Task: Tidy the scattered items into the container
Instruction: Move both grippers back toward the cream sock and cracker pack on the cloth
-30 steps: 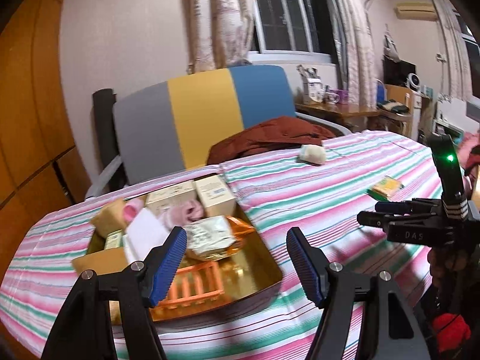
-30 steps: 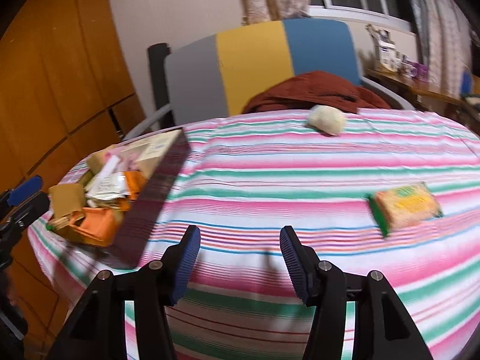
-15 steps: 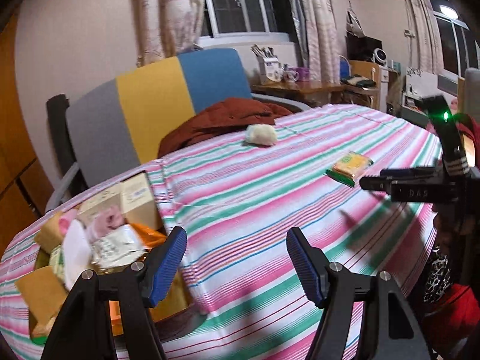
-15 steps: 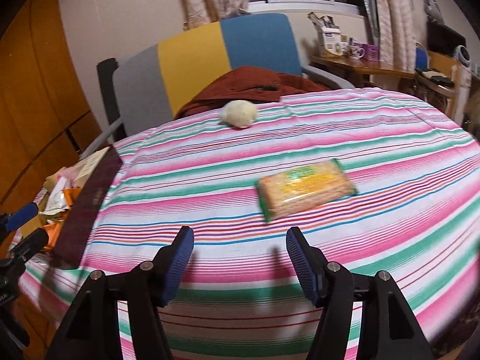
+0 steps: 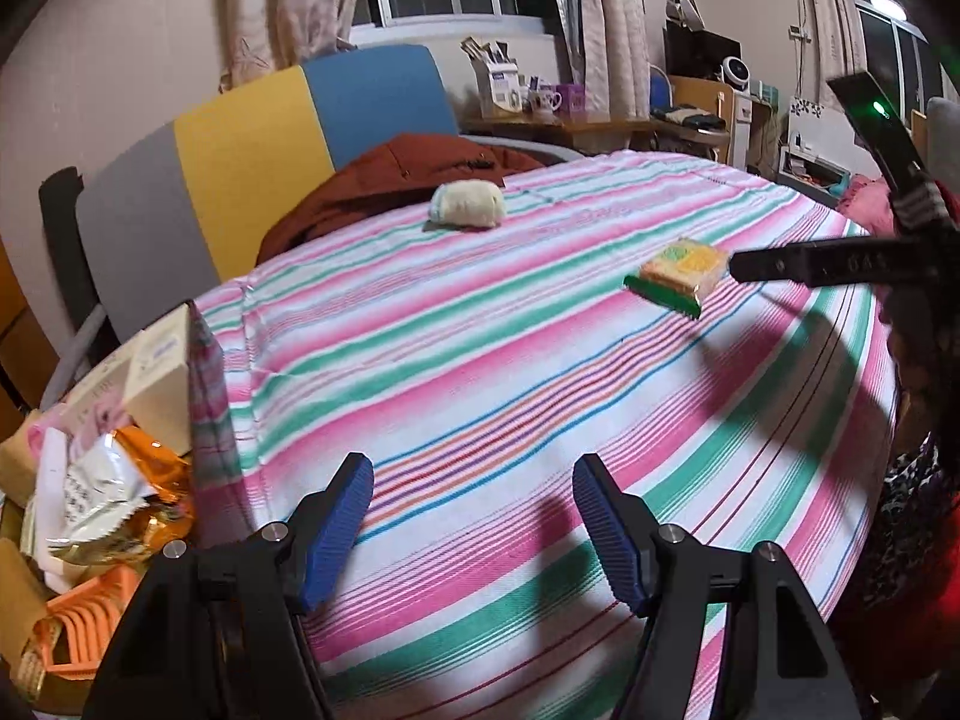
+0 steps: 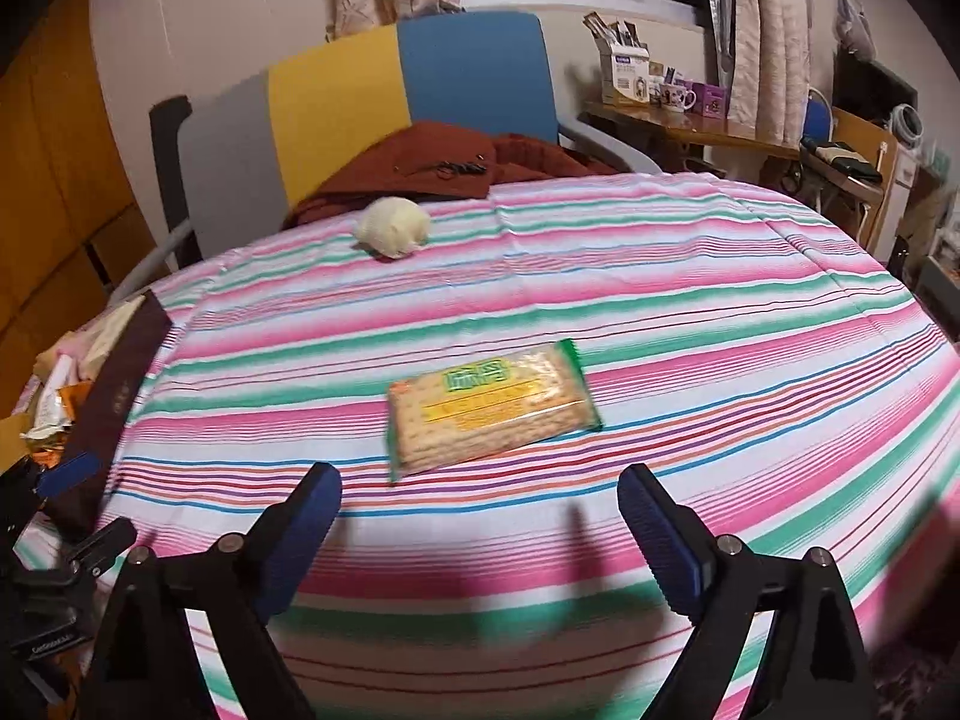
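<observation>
1. Right wrist view showed the striped tablecloth point(image 6: 690, 276) filling the frame. I judged the biggest risk was the cloth itself: pads driven down too hard could snag it and drag it into folds.
2. The container point(image 5: 207, 384), lower left of the left wrist view, looked heaped already. Another item dropped on top might slide off the pile.
3. The cracker packet point(image 6: 489, 408) lay flat at frame centre, just beyond my right gripper point(image 6: 480, 534), whose jaws had just been opening wide with nothing between them. A flat, slick wrapper could slip out of a shallow pinch.
4. My left gripper point(image 5: 474, 516) hung fairly wide, holding nothing.
5. The pale soft bundle point(image 6: 393, 234) sat upper left, near the far edge; a nudge might push it off.
6. Writing: the packet's green label was too blurred to read; I could make out "DAS" on the right gripper's body point(image 5: 864, 264).
</observation>
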{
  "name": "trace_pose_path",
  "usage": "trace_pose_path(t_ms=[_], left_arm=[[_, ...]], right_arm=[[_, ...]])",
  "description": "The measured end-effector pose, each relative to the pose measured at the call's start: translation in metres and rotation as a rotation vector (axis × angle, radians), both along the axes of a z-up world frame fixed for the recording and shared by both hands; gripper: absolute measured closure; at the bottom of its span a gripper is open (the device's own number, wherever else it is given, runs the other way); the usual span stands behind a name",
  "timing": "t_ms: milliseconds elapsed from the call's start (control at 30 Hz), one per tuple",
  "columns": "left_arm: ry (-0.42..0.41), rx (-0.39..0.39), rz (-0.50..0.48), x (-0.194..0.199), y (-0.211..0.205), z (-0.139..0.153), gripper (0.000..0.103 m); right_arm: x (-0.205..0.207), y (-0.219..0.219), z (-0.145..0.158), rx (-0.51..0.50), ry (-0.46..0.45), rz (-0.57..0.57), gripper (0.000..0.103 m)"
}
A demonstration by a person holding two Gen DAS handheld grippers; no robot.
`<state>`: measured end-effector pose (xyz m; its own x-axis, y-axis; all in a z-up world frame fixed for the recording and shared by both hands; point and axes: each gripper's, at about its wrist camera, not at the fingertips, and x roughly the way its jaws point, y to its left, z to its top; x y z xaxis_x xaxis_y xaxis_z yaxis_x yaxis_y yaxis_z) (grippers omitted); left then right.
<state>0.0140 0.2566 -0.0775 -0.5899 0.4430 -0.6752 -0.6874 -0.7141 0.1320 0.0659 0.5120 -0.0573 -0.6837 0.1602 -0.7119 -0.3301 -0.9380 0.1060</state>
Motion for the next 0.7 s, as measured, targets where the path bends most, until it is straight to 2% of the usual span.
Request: trace_pose_path(t_ms=[100,233,333,567,700], left_arm=[[-0.013,-0.006,-0.006,-0.002,0.004,-0.005,0.033],[-0.038,-0.005,-0.01,-0.006,0.007,-0.011,0.033],[-0.054,0.014,-0.013,-0.008,0.005,-0.013,0.032],[-0.056,0.023,-0.026,-0.009,0.004,-0.013,0.032],[-0.062,0.028,-0.035,-0.01,0.004,-0.013,0.032]], right_arm=[[-0.016,0.006,-0.003,-0.014,-0.046,0.024,0.008],[-0.038,0.019,-0.01,-0.172,-0.122,0.027,0.006],[-0.044,0.023,-0.011,-0.297,-0.095,0.032,0.006],[-0.069,0.02,-0.021,-0.24,-0.133,-0.06,0.005],[-0.083,0.021,-0.02,-0.204,-0.123,-0.055,0.006]])
